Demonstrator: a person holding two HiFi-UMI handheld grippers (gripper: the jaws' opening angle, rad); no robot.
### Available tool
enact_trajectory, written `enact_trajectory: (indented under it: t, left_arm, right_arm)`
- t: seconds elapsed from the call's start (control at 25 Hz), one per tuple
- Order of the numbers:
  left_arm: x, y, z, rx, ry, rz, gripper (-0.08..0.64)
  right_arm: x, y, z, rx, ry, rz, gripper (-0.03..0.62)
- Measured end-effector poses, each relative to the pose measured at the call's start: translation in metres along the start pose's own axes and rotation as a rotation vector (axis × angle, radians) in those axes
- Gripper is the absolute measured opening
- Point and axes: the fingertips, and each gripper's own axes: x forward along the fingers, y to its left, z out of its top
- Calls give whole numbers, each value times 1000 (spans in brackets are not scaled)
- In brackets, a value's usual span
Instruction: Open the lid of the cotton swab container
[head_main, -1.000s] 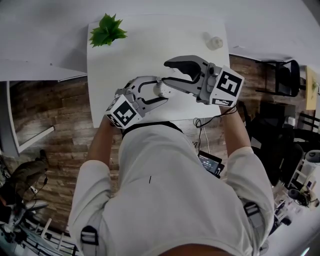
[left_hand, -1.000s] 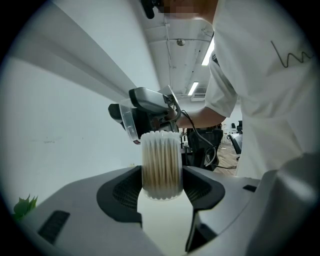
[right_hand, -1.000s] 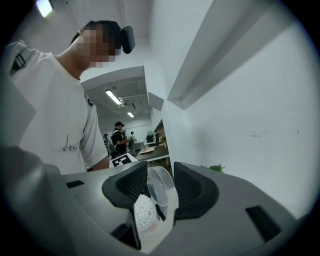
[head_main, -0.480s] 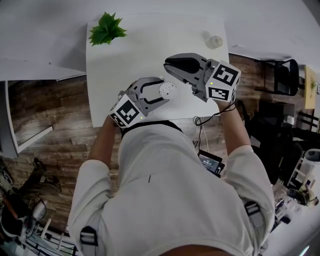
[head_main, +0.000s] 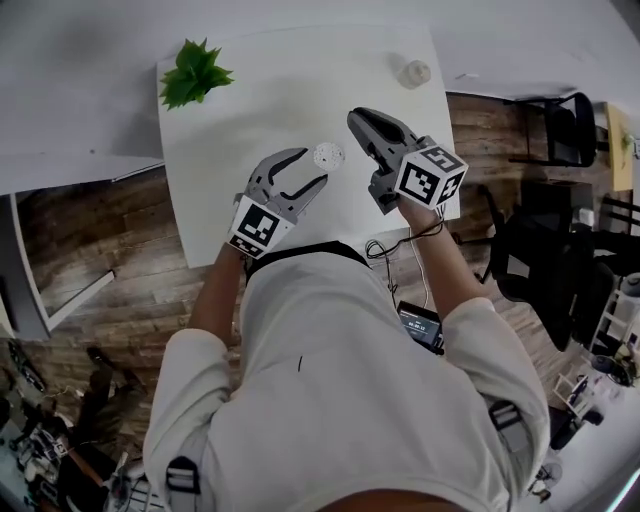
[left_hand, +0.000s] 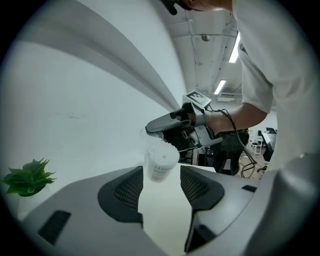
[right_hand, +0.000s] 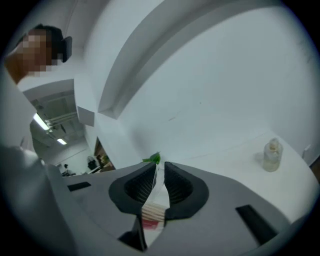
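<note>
A small green plant (head_main: 195, 70) sits on the white table (head_main: 240, 120), well off to the left of the left gripper (head_main: 314, 166) and further from the person. The left gripper reaches over the table's near part, with its marker cube (head_main: 258, 225) at the table's near edge. Its jaws are spread and have just been closing a little. The cotton swab container (head_main: 328, 155) stands between their tips, slightly tilted. A sliver of table shows beside it in the left gripper view, so the pads do not press on it. The container's top is uncovered, and from the head view the white swab ends show as a dotted disc.

Just to the right of the container, and above it in the left gripper view, is the right gripper (head_main: 360, 120), pointing roughly toward the plant. Its jaws have just been closing and now stand nearly together. They pinch the thin clear lid (right_hand: 153, 207) edge-on, with a beige-striped and red patch low in the gap. The lid is clear of the container. Well to the right of the right gripper's jaws, near the table's far right corner, stands a small clear bottle (head_main: 413, 72).
</note>
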Motion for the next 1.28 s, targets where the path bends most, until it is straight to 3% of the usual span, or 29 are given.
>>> enact_trajectory:
  t: [0.2,0.28,0.48,0.56,1.28]
  left_arm:
    - [4,8,-29,-50,86,83,241]
    - [3,12,-40,-96,115,132,226]
    - [-3,21,-68,-207,176,269,44]
    - [-6,23,-76,-237,179,302,30]
    - [12,7,-102,-281,283,284,25]
  right_arm:
    - [-17,-43,-18,26,-87,-205,51]
    - [-19,-54,-30,96,-100,-231,49]
    - [-20,-77,-58,284,-148,-257,49]
    - [-20,-87,-68,327,-164,-273,49]
    - [-41,-133,-122,541,-260,-315,49]
